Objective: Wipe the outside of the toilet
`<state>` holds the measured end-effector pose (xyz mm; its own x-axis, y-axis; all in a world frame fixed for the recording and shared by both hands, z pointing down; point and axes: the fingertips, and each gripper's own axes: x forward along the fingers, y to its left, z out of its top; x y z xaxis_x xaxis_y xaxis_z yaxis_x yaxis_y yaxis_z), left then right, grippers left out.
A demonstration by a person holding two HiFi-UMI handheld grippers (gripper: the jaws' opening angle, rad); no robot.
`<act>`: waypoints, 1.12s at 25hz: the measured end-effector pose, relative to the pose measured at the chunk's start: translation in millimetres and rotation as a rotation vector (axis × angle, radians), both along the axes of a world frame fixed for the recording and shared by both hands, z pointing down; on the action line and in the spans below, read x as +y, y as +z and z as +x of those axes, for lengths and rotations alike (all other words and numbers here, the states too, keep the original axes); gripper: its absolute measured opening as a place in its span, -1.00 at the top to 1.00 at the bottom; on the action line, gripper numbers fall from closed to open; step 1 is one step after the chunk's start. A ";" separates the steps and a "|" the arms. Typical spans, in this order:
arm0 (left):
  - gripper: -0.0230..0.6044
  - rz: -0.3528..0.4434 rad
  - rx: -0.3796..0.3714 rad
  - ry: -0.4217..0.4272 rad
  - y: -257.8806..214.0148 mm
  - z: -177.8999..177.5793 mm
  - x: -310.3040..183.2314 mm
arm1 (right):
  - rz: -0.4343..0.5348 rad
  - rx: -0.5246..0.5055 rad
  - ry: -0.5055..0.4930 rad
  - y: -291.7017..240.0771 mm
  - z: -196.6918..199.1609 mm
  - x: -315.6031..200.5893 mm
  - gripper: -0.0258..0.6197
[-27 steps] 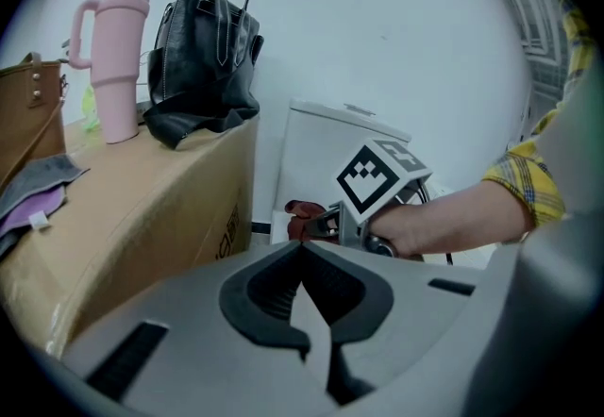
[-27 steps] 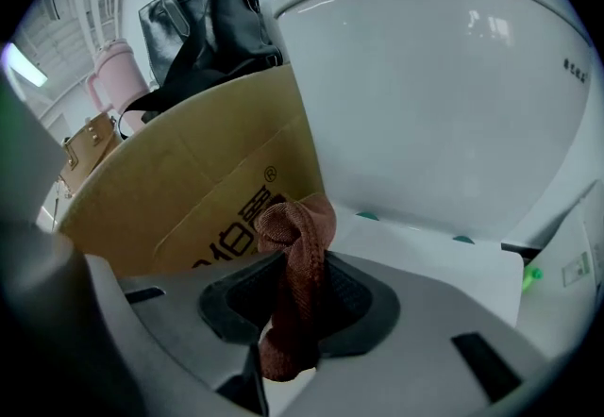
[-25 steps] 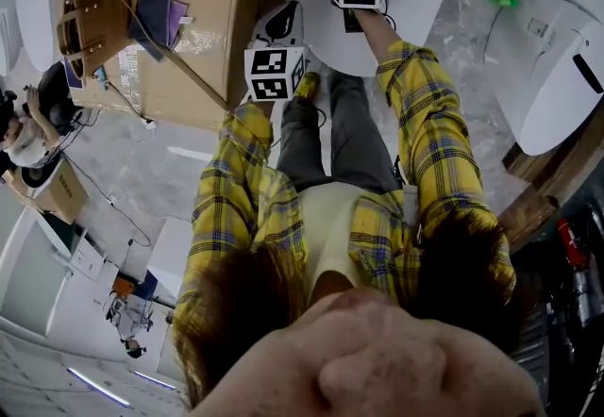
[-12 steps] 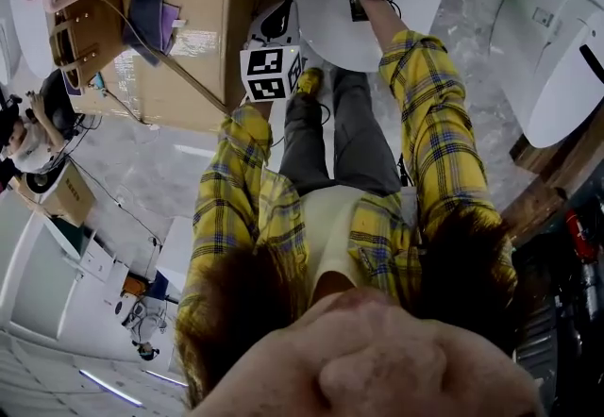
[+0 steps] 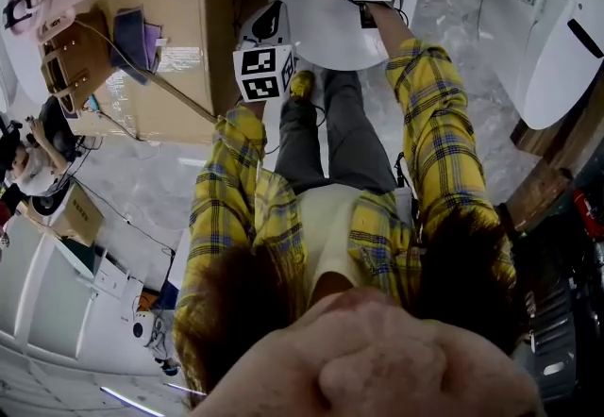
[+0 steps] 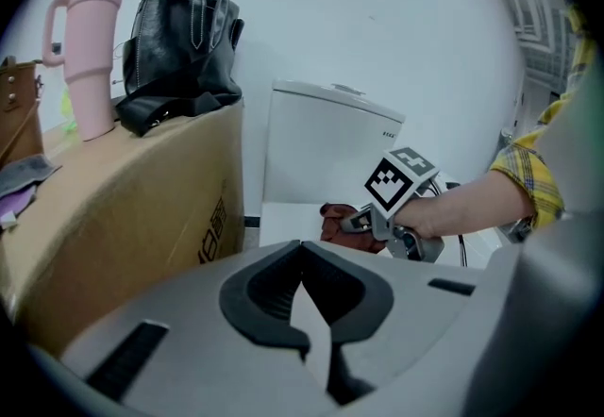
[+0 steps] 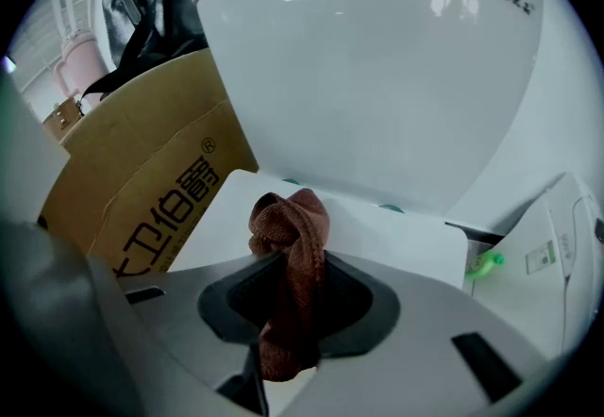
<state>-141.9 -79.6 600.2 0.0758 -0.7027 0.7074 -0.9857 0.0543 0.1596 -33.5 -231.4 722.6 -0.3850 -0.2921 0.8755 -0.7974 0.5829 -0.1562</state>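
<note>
Forward over the glossy white toilet goes my right gripper, clenched on a bunched rust-brown cloth down at the lid. Left gripper hangs back, closed and empty. Risk: that thin pinch slips under pressure and the cloth drops.
</note>
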 end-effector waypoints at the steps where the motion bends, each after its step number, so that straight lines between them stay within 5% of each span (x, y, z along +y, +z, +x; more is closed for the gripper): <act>1: 0.90 0.000 0.000 0.008 0.2 2.6 -2.2 | 0.001 0.005 0.015 -0.4 8.5 -1.4 0.56; 19: 0.90 -0.003 -0.005 0.101 -1.0 20.5 -21.0 | 0.029 0.156 0.197 6.8 148.5 -0.3 0.56; 28: 0.90 0.012 -0.015 0.108 -10.5 23.6 -26.8 | 0.081 0.050 0.252 -26.2 151.0 11.8 0.56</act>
<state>-118.3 -106.5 589.7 0.1404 -0.6997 0.7005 -0.9881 -0.0538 0.1443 117.6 -219.6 696.3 -0.2482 -0.4432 0.8613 -0.9246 0.3737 -0.0742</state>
